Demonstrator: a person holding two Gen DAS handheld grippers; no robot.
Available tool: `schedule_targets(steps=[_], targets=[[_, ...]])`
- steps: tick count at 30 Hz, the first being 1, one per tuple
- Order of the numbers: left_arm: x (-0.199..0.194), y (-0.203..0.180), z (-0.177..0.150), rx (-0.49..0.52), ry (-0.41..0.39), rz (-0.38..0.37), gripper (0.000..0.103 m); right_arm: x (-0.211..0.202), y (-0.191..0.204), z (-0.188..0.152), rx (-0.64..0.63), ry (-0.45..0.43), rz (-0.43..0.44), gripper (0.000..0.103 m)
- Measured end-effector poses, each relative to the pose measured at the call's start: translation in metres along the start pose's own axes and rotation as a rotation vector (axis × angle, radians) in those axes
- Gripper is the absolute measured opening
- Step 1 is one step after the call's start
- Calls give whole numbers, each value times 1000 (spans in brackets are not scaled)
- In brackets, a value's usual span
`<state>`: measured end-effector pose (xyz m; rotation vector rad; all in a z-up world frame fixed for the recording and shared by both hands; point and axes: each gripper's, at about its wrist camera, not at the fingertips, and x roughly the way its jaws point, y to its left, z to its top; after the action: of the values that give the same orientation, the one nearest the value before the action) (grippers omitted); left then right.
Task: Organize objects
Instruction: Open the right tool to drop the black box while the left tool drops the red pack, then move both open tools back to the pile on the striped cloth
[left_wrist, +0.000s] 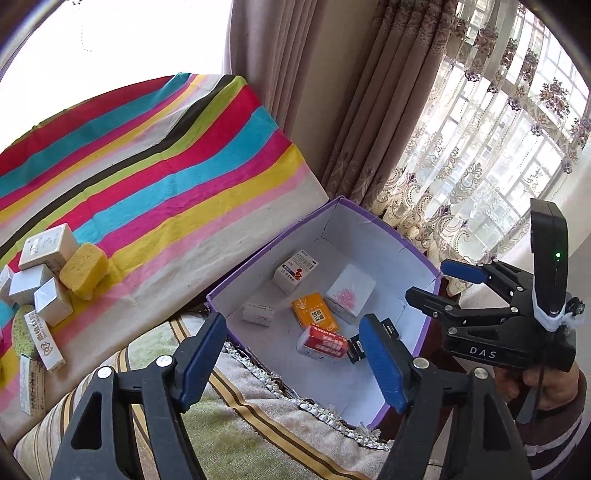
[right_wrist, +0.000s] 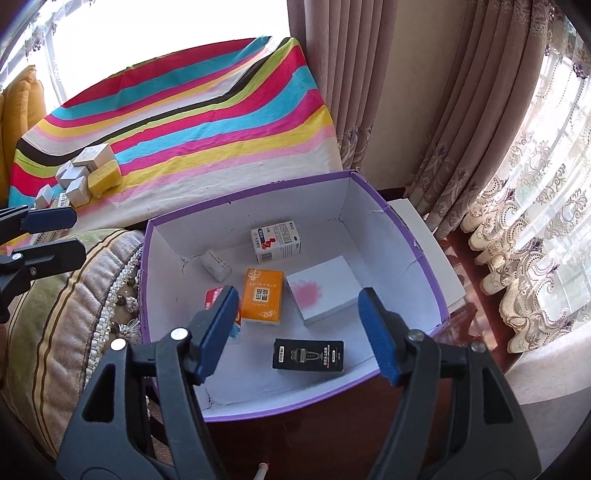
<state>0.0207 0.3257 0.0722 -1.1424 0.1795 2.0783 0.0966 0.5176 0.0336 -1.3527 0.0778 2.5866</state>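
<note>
Six small boxes (right_wrist: 262, 297) inside one purple bin (right_wrist: 421, 254); both grippers' fingers (right_wrist: 217, 334) spread, empty.

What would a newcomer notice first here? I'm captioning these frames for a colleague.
The rainbow-striped cloth fills the upper left, with a yellow sponge among white boxes at its left end. Below it sits the purple-rimmed box, holding an orange packet mid-floor and a black carton nearest the camera.

Home — lace curtains (left_wrist: 480, 155), cushion (right_wrist: 66, 314)

Purple box (right_wrist: 406, 236) open, six small packets (right_wrist: 263, 297) flat inside.
</note>
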Motion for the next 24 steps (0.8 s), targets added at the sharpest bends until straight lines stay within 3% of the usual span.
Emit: schedule_targets(steps=[4, 13, 20, 24], targets=[[-13, 5, 3, -32, -49, 54, 81, -10, 6, 6, 7, -55, -19, 93], [-37, 27, -4, -30, -132, 106, 81, -30, 29, 21, -7, -164, -67, 97], [-57, 72, -23, -133, -131, 153, 81, -42, 49, 25, -1, -270, 25, 97], [-76, 99, -37, -184, -154, 202, 81, -38, 63, 31, 6, -209, 120, 97]])
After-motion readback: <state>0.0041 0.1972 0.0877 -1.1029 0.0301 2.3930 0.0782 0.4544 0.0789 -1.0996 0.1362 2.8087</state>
